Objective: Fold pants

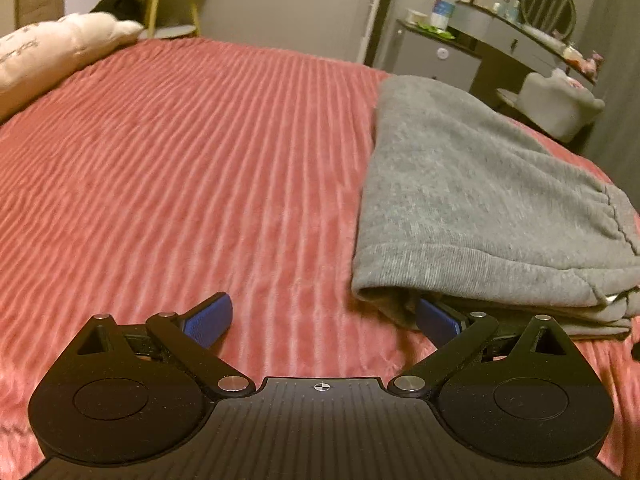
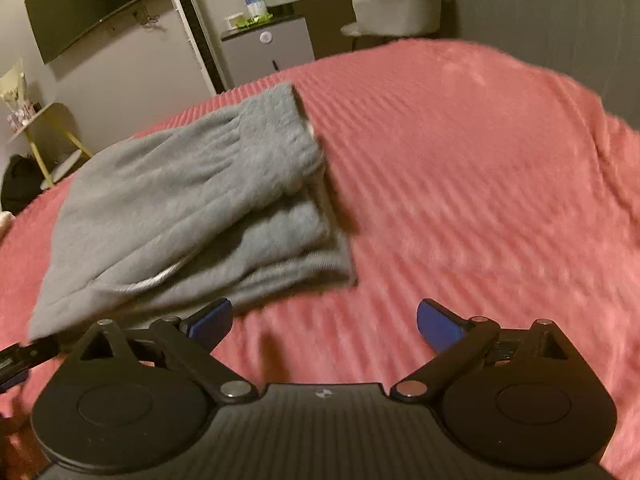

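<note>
Grey sweatpants (image 1: 480,200) lie folded in a stack on the pink ribbed bedspread (image 1: 200,160), to the right in the left wrist view. My left gripper (image 1: 324,320) is open and low over the bed; its right blue pad (image 1: 438,322) touches the near left corner of the stack. In the right wrist view the pants (image 2: 180,208) lie left of centre, several layers showing, with a white drawstring (image 2: 152,280). My right gripper (image 2: 324,320) is open and empty, just in front of the stack's near right corner.
A cream pillow (image 1: 48,52) lies at the far left of the bed. Beyond the bed stand a yellow side table (image 1: 176,4), a grey cabinet (image 1: 440,56), a vanity desk with mirror (image 1: 548,4) and a white chair (image 2: 400,4). A wall TV (image 2: 96,4) hangs at the left.
</note>
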A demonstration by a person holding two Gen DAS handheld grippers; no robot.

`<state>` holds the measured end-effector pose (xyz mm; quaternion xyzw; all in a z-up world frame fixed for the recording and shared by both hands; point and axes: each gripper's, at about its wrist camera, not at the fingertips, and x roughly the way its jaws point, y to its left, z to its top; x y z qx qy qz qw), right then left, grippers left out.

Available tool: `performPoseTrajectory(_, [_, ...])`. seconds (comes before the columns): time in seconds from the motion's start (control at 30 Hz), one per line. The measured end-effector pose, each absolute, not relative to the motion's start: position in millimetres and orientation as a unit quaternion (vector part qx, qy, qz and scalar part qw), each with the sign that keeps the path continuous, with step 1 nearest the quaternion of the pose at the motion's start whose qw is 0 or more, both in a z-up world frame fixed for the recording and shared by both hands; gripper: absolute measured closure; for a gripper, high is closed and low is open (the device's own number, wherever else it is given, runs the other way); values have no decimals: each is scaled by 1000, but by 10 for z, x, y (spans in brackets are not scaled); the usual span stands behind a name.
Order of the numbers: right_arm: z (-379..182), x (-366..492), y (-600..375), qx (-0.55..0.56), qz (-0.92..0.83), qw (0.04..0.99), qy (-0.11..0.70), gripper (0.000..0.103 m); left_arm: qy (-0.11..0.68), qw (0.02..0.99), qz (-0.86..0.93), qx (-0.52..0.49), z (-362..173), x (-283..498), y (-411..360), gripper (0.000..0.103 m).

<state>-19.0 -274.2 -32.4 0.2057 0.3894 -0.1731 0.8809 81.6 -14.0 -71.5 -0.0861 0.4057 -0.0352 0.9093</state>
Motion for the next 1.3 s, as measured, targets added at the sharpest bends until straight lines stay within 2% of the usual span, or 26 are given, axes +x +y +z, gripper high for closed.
performPoseTrajectory(0.2, [-107, -359, -2384, 135, -145, 909, 366, 4, 416, 905, -41, -79, -596, 599, -126, 1])
performPoseTrajectory(0.43, [-86, -304, -2105, 61, -100, 917, 382, 4, 389, 919, -67, 7, -461, 299, -419, 1])
performPoseTrajectory(0.57, [-99, -265, -2064, 53, -96, 918, 382, 4, 381, 921, -69, 34, -450, 253, -510, 1])
performPoseTrajectory(1.3, [-338, 138, -1906, 7, -99, 924, 370, 4, 390, 918, -68, 35, -617, 496, -585, 0])
